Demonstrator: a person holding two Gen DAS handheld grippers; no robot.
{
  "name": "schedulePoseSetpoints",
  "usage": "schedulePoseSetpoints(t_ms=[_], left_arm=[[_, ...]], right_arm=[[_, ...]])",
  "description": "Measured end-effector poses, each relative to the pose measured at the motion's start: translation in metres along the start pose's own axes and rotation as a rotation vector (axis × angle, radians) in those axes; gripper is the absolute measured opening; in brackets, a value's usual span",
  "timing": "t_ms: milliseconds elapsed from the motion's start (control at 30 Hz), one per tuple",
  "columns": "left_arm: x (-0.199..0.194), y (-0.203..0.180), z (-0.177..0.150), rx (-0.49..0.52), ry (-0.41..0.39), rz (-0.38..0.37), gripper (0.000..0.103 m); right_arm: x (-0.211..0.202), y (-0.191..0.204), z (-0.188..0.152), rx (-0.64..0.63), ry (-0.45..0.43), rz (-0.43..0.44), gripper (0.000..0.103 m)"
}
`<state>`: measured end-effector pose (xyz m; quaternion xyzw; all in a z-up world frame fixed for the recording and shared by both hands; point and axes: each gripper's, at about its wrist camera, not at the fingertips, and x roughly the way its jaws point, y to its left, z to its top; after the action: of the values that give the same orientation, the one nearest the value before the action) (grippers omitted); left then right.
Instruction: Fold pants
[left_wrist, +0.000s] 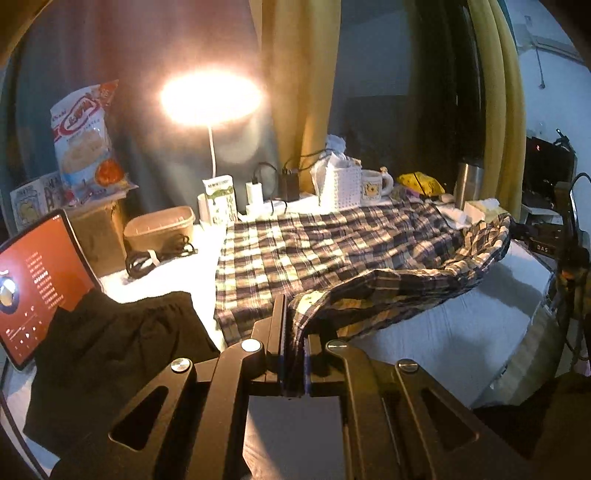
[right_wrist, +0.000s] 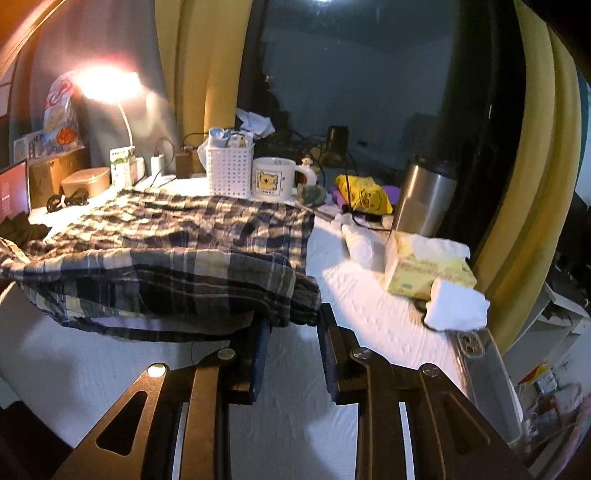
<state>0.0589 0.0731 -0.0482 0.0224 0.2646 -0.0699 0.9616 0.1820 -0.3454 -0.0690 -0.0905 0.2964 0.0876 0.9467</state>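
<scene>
The plaid pants (left_wrist: 314, 251) lie spread on the white table (left_wrist: 461, 317), with the near part folded back over itself. My left gripper (left_wrist: 293, 332) is shut on the near left corner of the plaid pants and holds it a little above the table. In the right wrist view the plaid pants (right_wrist: 177, 243) lie ahead and to the left. My right gripper (right_wrist: 291, 321) is open, its jaws on either side of the bunched near right corner of the pants, whose cloth drapes over the left finger.
A black garment (left_wrist: 110, 354) and a tablet (left_wrist: 33, 280) lie at the left. A lit lamp (left_wrist: 210, 96), white basket (right_wrist: 229, 170), mug (right_wrist: 273, 179), steel flask (right_wrist: 424, 195), tissue box (right_wrist: 424, 266) and white cloth (right_wrist: 456, 304) crowd the back and right.
</scene>
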Motion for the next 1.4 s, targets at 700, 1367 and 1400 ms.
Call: schedulePoseSetpoints(t_ms=[700,1367,1400], left_arm=[[0.051,0.03,0.07,-0.007,-0.114,0.079,0.006],[0.181,0.078,0.117,0.014,-0.048,0.073,0.006],[0.188,0.08,0.117,0.017,-0.038,0.075,0.006]], right_arm=[[0.044,-0.011,0.086,0.038,-0.045,0.007,0.026],[0.152,-0.003,0.139,0.062,0.015,-0.001,0.0],[0.157,-0.003,0.139,0.059,0.021,0.001,0.0]])
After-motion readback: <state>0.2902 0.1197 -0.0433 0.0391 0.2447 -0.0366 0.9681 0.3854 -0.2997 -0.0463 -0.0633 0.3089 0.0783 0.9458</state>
